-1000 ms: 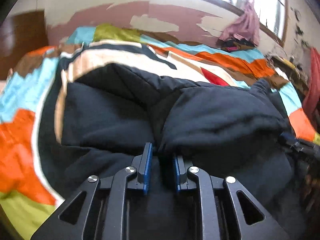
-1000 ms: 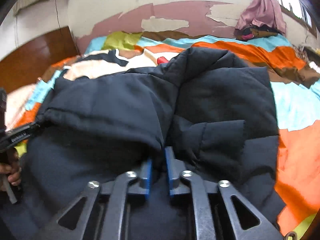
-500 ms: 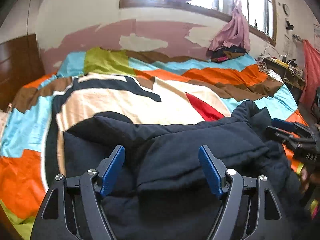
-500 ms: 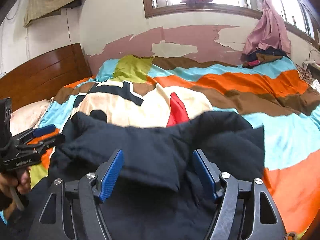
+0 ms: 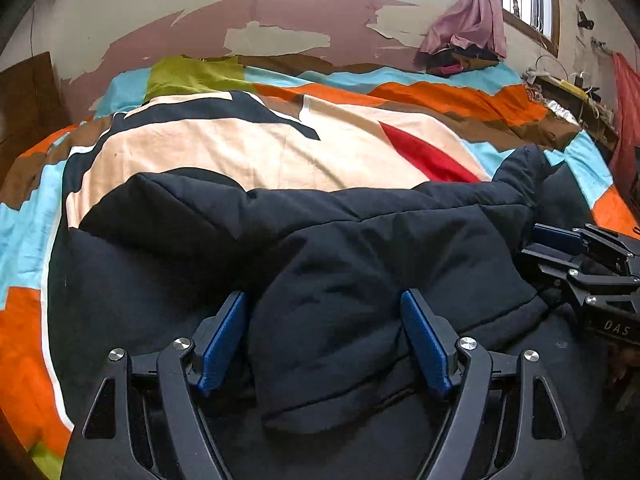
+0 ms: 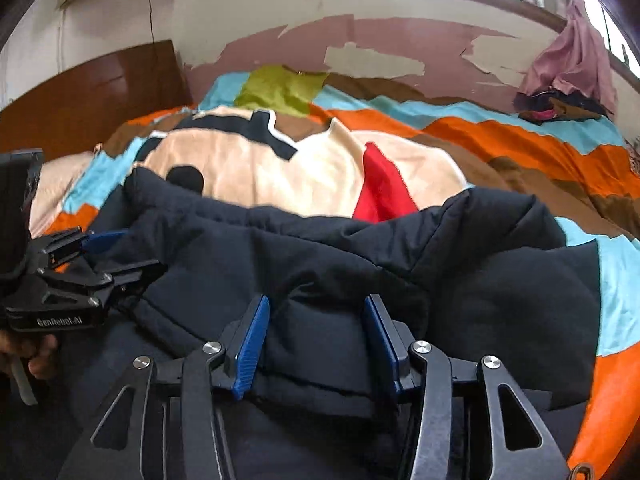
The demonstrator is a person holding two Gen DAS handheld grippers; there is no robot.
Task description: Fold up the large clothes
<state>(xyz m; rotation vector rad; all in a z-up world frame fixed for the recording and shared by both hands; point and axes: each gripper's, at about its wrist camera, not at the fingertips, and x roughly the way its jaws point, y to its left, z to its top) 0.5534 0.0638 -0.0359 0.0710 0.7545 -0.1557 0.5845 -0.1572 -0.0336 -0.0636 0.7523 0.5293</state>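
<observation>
Dark jacket (image 5: 360, 248) long axis across bed; left tongs (image 5: 324, 340) opening, right tongs (image 6: 316, 340) closing, both ungripped.

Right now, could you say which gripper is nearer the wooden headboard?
Left. The left gripper, jaws just opening around a fold, is at the black puffer jacket's headboard end; the right gripper, jaws just closing around another fold, is at its far end.

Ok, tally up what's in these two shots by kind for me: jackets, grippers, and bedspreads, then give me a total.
Dark puffer jacket: 1
Grippers: 2, the left gripper and the right gripper
Patchwork bedspread: 1
Total: 4
</observation>
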